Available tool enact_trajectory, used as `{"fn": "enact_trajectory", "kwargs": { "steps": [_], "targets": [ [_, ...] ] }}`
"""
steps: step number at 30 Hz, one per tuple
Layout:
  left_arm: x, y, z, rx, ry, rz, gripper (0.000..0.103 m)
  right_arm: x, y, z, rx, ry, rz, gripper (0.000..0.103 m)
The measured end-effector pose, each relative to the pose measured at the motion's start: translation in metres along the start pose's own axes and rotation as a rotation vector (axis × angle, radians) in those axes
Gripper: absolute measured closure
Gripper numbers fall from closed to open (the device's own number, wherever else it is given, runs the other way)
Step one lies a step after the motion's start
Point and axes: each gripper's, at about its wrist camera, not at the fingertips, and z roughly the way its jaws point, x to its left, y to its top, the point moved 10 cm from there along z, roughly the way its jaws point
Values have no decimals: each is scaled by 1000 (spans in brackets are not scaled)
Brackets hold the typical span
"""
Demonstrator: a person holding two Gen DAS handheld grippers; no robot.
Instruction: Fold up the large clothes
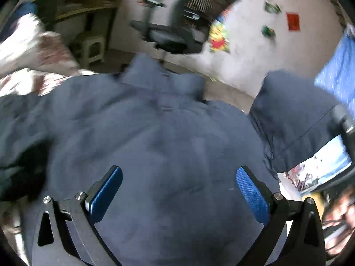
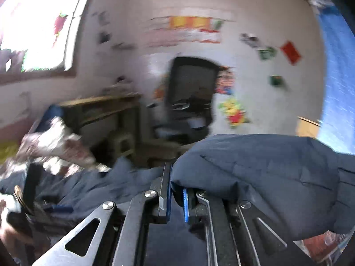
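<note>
A large navy padded jacket [image 1: 155, 133] lies spread on the bed, collar toward the far edge. My left gripper [image 1: 178, 175] is open just above the jacket's back, its blue pads [image 1: 108, 190] wide apart and empty. My right gripper [image 2: 176, 190] is shut on a fold of the jacket [image 2: 255, 168], likely a sleeve, and holds it lifted. That lifted part [image 1: 295, 119] hangs at the right of the left wrist view, with the right gripper's body behind it. Both views are motion-blurred.
A floral bedsheet [image 1: 33, 51] lies bunched at the left. Beyond the bed stand a black office chair [image 1: 190, 22], a wooden desk [image 2: 99, 108] and a plastic stool [image 1: 91, 48]. A blue curtain [image 2: 337, 84] hangs at the right. A printed sheet [image 1: 319, 168] shows under the lifted part.
</note>
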Motion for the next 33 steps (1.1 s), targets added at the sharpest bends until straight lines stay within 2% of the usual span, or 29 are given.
{"fn": "enact_trajectory", "kwargs": {
  "steps": [3,7,9,10,12,13,14,16,19,22,25,30,33],
  "targets": [
    [49,-6,-40,-19,25,-60,3,64,-26,30,98,60,-101,95],
    [82,-8,-74,-38,57,-85,2,138,-97,70,310,94,-326,95],
    [93,-10,-86,-50,52,-102,2,151,-137,84,420,101,-402,94],
    [96,-10,-89,-55,47,-113,2,160,-158,88,485,110,-418,91],
    [99,-10,-89,-59,30,-124,2,166,-187,83,566,144,-389,68],
    [95,-12,-87,-56,15,-122,3,166,-197,75,585,161,-361,46],
    [90,-12,-83,-54,4,-115,3,168,-203,65,593,180,-318,29],
    [82,-8,-76,-54,-27,-87,3,170,-211,44,597,217,-247,20],
    [53,-8,-64,-53,-88,0,3,158,-220,6,598,281,-112,20],
    [14,-17,-50,-46,-133,129,3,127,-232,-33,593,272,3,20],
    [-35,-37,-38,-33,-163,309,2,90,-235,-52,573,197,78,19],
    [-115,-91,-9,0,-172,621,2,12,-231,-68,538,22,167,19],
    [-147,-119,10,-13,-169,768,2,-26,-226,-72,511,-74,193,19]
  ]
}}
